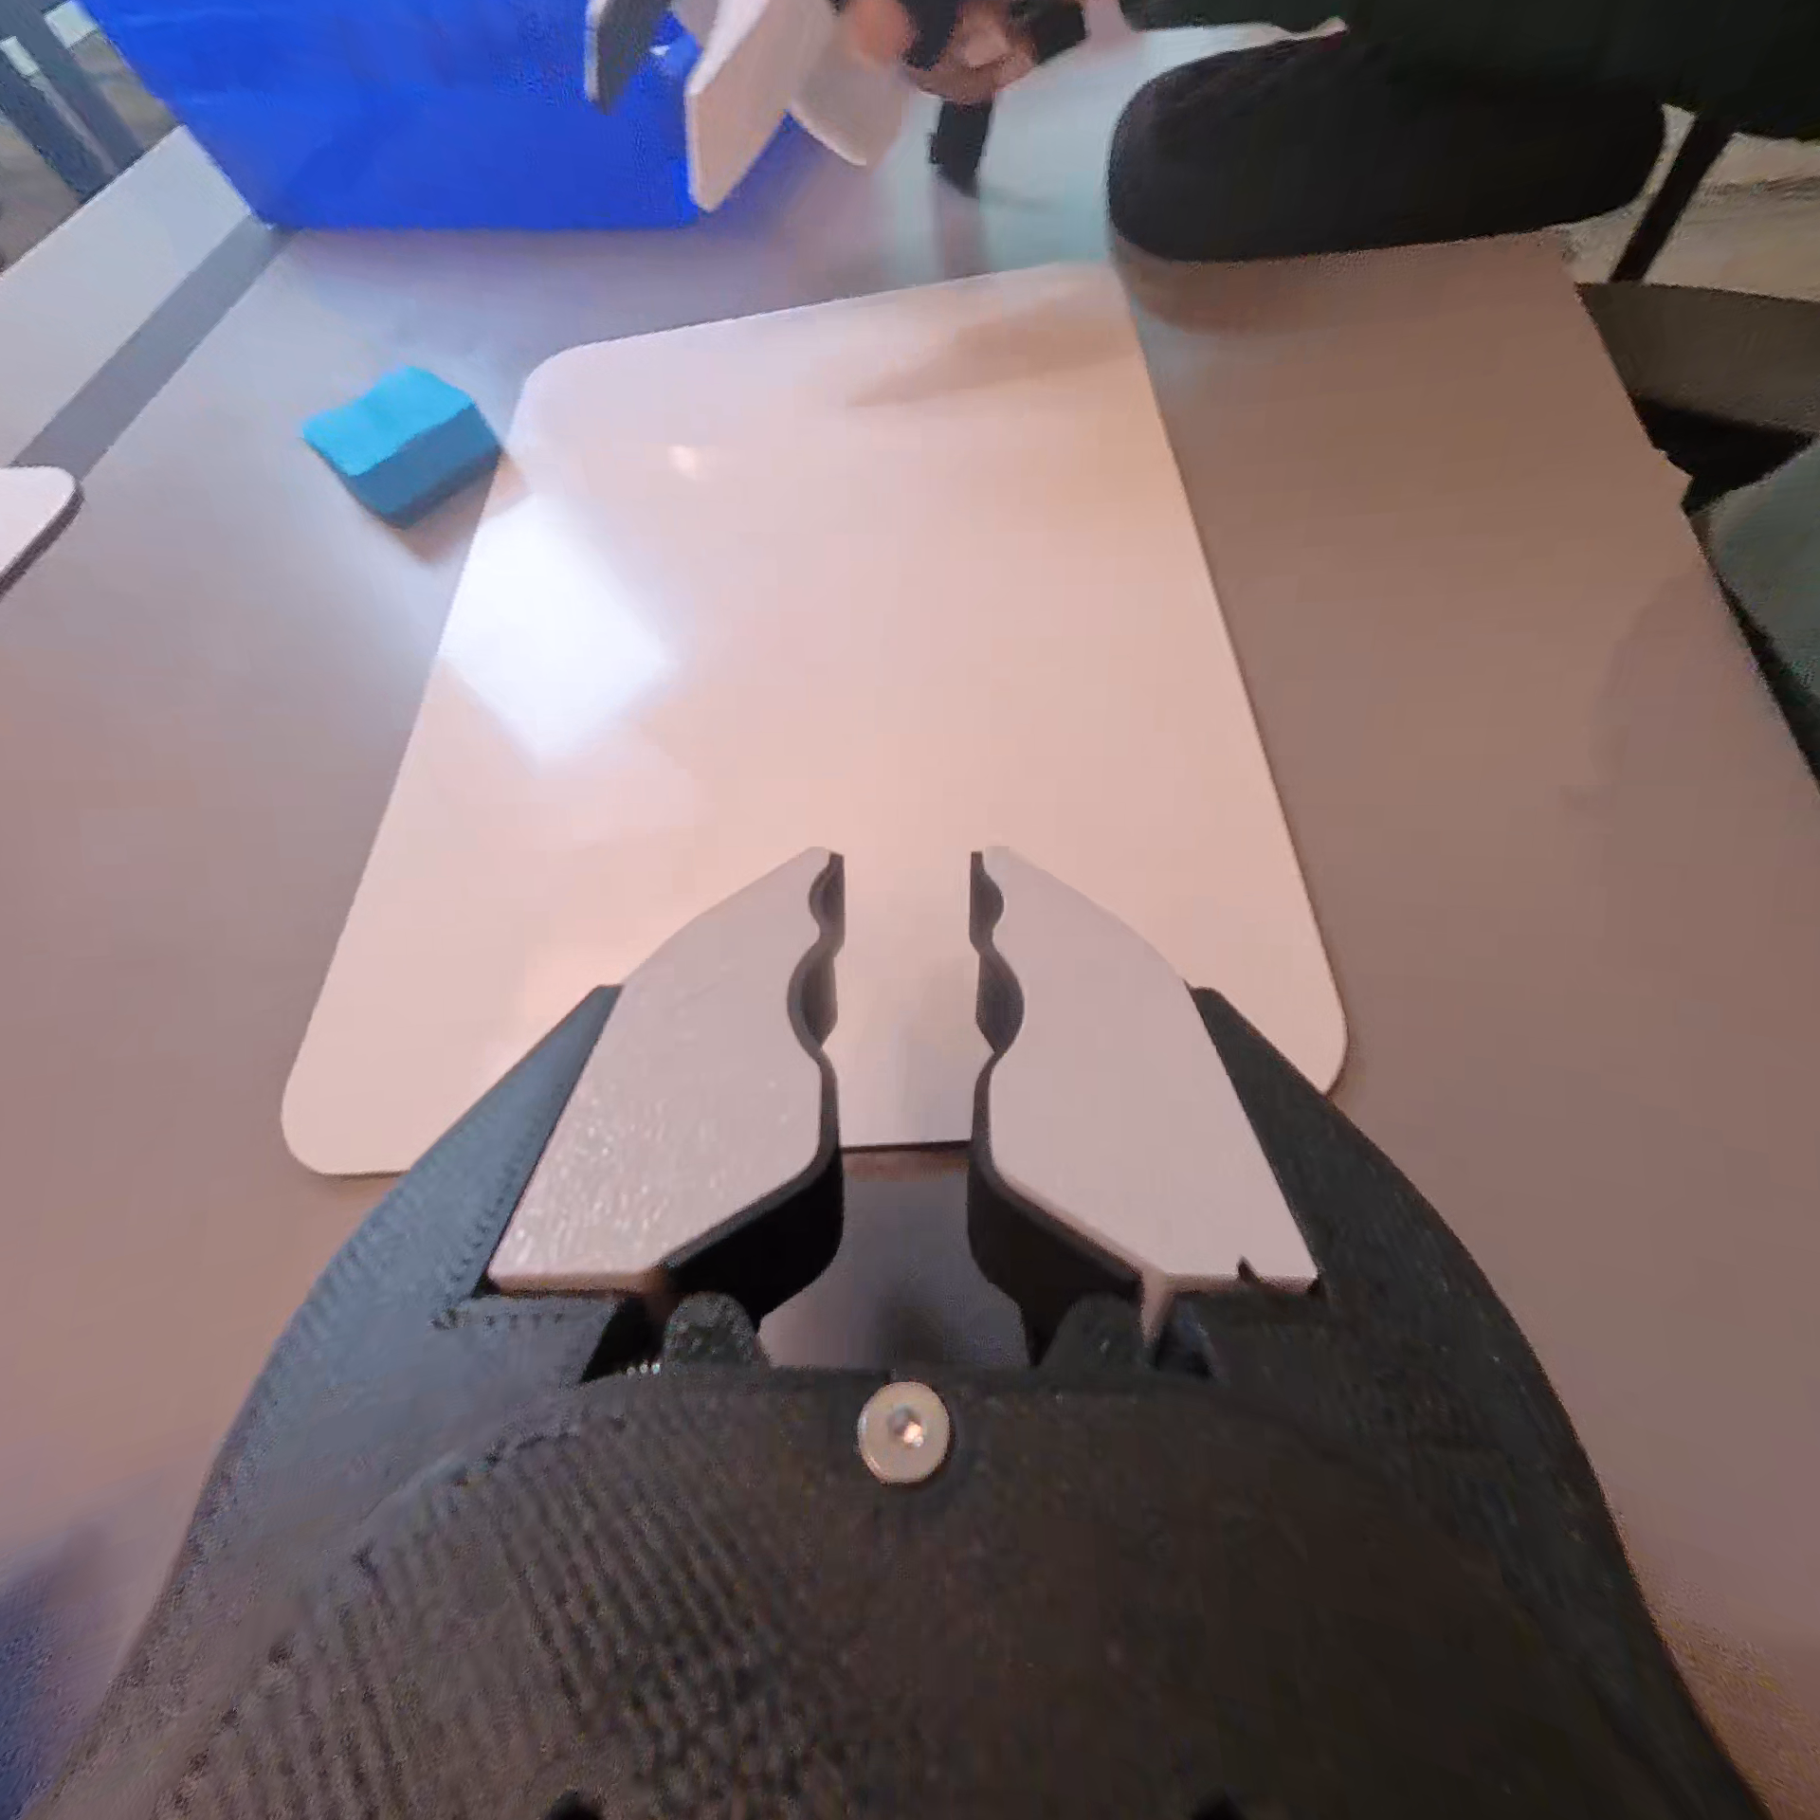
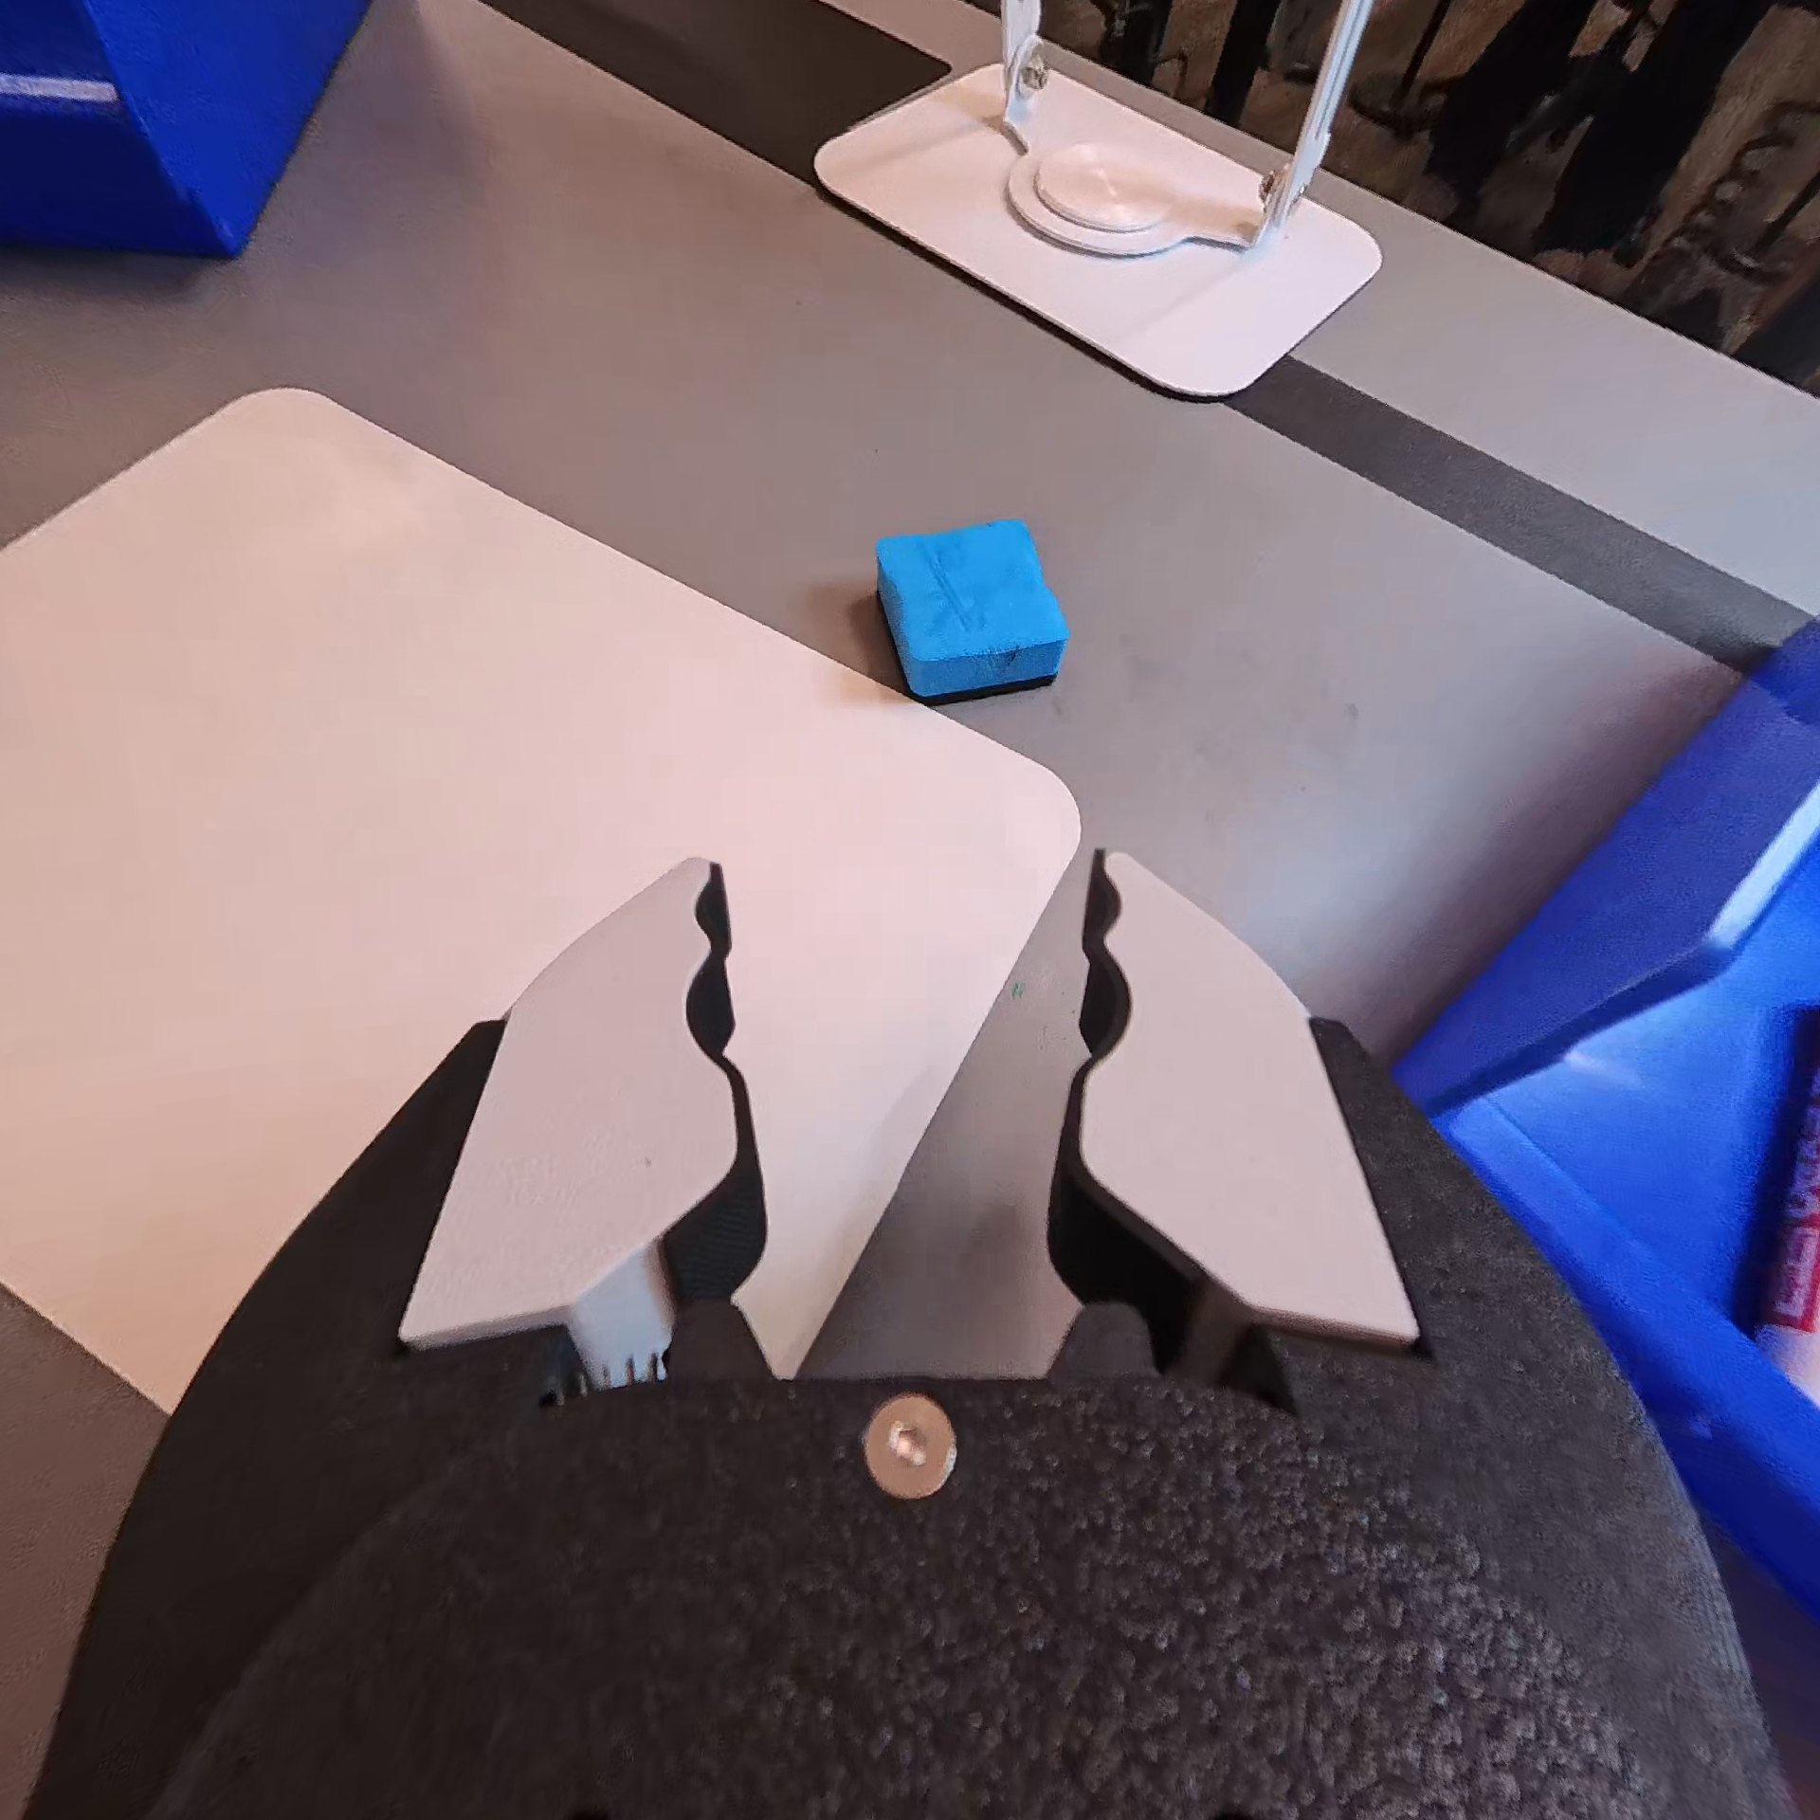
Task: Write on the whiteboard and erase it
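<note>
Whiteboard [image 1: 837,689]: lay flat and blank on the grey surface [image 1: 197,788]; blue eraser [image 2: 970,606] just beside its edge. Right view alone showed a white stand base [image 2: 1182,295]. Left gripper [image 1: 906,867] hovered over the board's near edge, fingers released, empty; right gripper [image 2: 906,872] above a board corner, fingers spread, empty.

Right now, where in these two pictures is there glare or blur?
Left wrist view: bright window glare on the flat white whiteboard; the far right gripper is motion-blurred. Right wrist view: the square blue foam eraser is sharp and casts a soft shadow; the blue plastic bin at right is blurred.
</note>
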`<state>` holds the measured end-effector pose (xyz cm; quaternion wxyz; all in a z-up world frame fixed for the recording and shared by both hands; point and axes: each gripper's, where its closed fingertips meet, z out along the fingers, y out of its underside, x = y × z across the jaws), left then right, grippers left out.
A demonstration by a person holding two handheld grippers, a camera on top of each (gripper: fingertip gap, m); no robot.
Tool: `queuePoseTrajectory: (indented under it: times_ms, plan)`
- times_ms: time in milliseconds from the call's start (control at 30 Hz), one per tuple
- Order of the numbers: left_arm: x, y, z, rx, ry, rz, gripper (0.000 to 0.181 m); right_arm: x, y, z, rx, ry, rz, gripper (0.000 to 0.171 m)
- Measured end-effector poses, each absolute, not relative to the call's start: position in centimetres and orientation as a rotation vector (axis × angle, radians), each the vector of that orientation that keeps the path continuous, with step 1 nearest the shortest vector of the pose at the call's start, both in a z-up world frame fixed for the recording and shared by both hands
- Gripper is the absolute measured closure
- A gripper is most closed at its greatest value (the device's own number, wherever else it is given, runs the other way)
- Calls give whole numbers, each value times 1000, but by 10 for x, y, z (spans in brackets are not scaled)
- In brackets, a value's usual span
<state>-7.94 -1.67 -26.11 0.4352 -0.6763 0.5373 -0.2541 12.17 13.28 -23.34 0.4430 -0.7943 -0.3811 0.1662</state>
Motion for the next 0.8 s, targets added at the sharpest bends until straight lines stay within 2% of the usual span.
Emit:
queuePoseTrajectory:
  times_ms: [167, 367, 467, 500, 567, 600, 700, 800]
  plan:
    - [-97, 10, -249, -1667, 1187, -568, 144, 114, 144, -243, -1977, -886, 475, 101]
    - [-123, 31, -224, -1621, 976, -559, 143, 78, 177, -253, -2012, -981, 472, 99]
    - [-120, 30, -217, -1619, 966, -539, 143, 64, 203, -268, -2066, -1073, 420, 93]
    - [-118, 27, -214, -1620, 966, -535, 143, 60, 210, -273, -2092, -1083, 441, 95]
    - [-115, 21, -206, -1616, 967, -505, 143, 54, 219, -281, -2123, -1122, 462, 115]
    - [-114, 17, -201, -1610, 961, -489, 143, 53, 220, -283, -2127, -1139, 459, 118]
    - [-116, 8, -189, -1599, 913, -458, 144, 49, 213, -262, -2022, -1145, 477, 120]
    - [-125, 2, -180, -1592, 826, -440, 146, 65, 193, -204, -1859, -1037, 482, 120]
